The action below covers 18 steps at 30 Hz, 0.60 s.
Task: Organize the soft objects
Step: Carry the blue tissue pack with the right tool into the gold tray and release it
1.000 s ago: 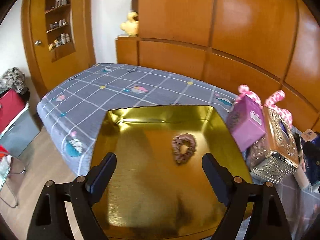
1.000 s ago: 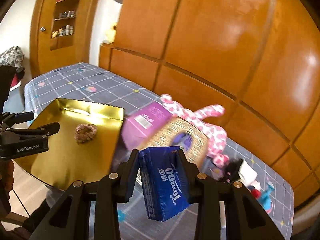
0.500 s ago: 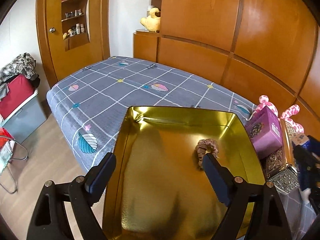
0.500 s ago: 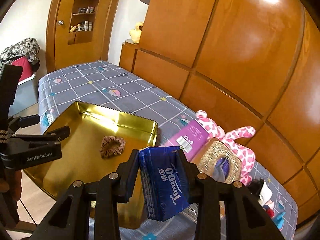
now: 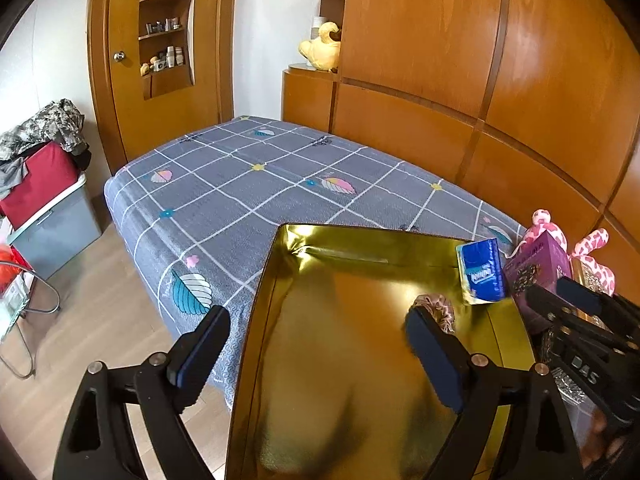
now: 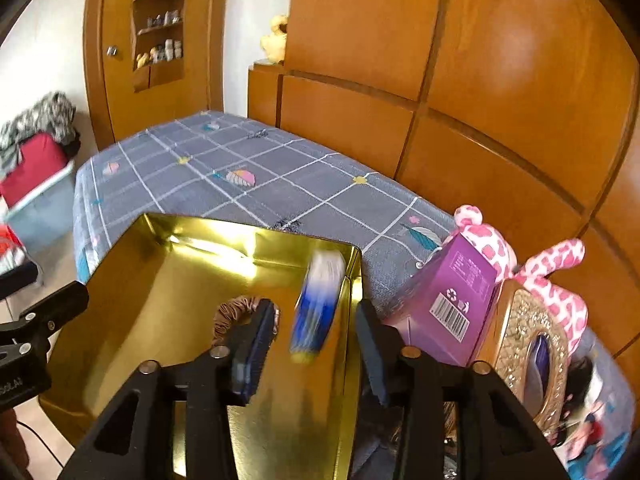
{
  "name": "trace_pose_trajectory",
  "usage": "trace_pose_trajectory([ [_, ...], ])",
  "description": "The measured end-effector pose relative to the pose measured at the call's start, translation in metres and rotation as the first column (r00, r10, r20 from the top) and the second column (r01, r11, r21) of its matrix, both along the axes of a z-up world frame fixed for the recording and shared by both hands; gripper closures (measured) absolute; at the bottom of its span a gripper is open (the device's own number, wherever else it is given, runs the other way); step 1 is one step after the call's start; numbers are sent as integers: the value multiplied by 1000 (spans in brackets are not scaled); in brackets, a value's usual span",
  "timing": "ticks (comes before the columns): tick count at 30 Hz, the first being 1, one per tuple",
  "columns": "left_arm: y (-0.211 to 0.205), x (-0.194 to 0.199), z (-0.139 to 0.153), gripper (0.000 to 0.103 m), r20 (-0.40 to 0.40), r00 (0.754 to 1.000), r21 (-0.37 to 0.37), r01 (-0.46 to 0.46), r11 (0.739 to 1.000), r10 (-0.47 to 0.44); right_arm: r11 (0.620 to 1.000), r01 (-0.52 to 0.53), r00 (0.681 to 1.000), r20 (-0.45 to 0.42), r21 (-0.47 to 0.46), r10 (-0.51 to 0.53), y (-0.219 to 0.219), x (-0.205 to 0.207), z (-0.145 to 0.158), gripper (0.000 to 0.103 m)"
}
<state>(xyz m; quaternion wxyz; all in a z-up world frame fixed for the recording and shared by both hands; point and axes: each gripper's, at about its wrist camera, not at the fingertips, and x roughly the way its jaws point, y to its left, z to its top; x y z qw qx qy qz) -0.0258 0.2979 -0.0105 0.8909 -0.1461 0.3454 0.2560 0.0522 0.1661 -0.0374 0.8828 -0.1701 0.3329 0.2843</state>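
You had the right tongs (image 6: 316, 344) opening, the tissue pack (image 6: 318, 300) loose between them above the gold tray's (image 6: 160, 280) right wall, where it could bounce out; left tongs (image 5: 316, 348) stood wide, empty.

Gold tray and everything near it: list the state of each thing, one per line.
gold tray: open-topped, on the bed.
tissue pack: released, blurred, dropping inside the tray by its right wall.
scrunchie: lying on the tray floor.
right gripper: jaws opening, pads clear of the pack.
left gripper: open, empty, above the tray.
purple box: tilted, beside the tray.
ornate tissue box: leaning against the purple box.
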Motion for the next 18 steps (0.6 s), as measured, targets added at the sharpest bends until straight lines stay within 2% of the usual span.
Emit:
trace_pose_trajectory([
  [6, -16, 2, -1, 12, -1, 999, 0, 44, 999, -44, 999, 21, 999, 33, 24, -22, -28, -18, 6, 58],
  [10, -38, 4, 0, 12, -4, 995, 34, 95, 995, -95, 998, 46, 995, 82, 39, -49, -45, -32, 13, 58],
  [18, -69, 5, 1, 12, -8, 984, 63, 176, 982, -176, 992, 109, 988, 98, 62, -115, -75, -44, 16, 58],
])
